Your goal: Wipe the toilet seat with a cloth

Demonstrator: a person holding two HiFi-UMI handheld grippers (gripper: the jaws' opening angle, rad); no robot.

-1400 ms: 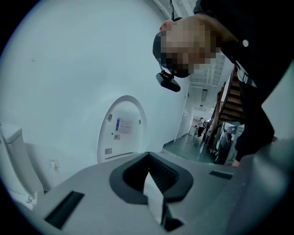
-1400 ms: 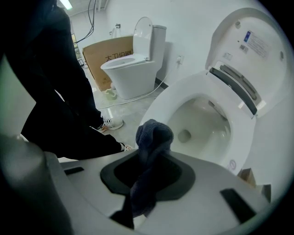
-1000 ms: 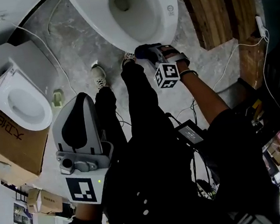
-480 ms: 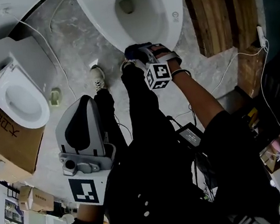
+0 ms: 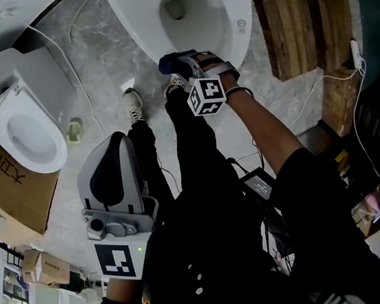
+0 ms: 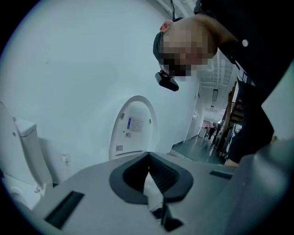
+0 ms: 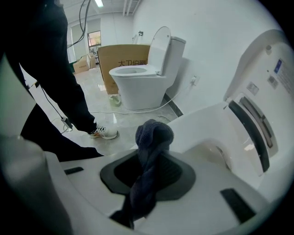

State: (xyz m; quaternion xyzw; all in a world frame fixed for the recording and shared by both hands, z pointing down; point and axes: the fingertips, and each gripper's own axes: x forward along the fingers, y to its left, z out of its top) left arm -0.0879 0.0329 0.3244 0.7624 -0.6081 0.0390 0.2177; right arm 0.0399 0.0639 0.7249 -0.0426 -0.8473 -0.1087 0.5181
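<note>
Grey marbled tile floor (image 5: 92,63), white walls. White oval toilet seat (image 5: 239,30) at top of the head view, its white lid (image 7: 271,78) raised. Second white toilet (image 5: 28,136) off to the left, next to a brown cardboard box (image 5: 4,189). Brown wooden planks (image 5: 293,12) to the right of the bowl.

Right gripper (image 7: 154,158): jaws clamped together on a dark blue twisted cloth (image 7: 154,137). The cloth's long axis runs along the jaws. One bunched end sticks out past the tips, the other end trails back into the gripper body. The bunched end points at the seat's front rim. In the head view it sits right at that rim, by the person's shoes. Can't confirm actual contact from either view.

Left gripper (image 5: 110,188): jaws closed tip to tip, nothing between them. It is held low at the person's left side, well away from the seat. It points up at the white wall and a raised toilet lid.
</note>
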